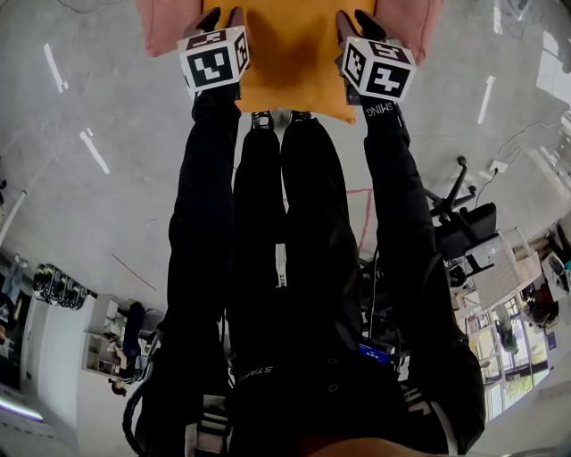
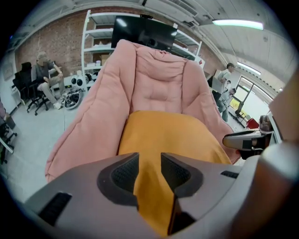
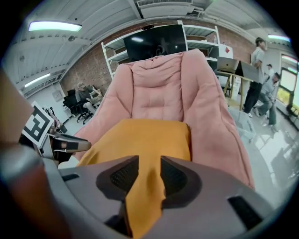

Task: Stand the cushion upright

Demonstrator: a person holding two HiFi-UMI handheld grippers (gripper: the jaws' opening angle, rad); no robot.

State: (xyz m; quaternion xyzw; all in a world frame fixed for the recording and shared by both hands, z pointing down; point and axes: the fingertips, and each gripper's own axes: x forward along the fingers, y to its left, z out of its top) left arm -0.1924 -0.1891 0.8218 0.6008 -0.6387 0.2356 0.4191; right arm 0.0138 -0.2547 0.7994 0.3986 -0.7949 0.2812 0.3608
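Observation:
An orange cushion [image 1: 294,54] lies on the seat of a pink padded lounge chair [image 1: 165,27], its near edge toward me. My left gripper [image 1: 224,18] is at the cushion's near left corner and my right gripper [image 1: 357,25] at its near right corner. In the left gripper view the cushion [image 2: 173,135] runs down between the jaws of the left gripper [image 2: 149,168], which stand apart around the corner. The right gripper view shows the same: a corner of the cushion [image 3: 140,140] lies loosely in the gap of the right gripper [image 3: 149,170].
The chair's tall back [image 2: 159,79] rises behind the cushion. A shelf rack with a dark screen [image 3: 156,42] stands behind it. A person sits at far left [image 2: 44,74] and others stand at right [image 3: 257,70]. A black office chair [image 1: 455,214] stands on the grey floor to my right.

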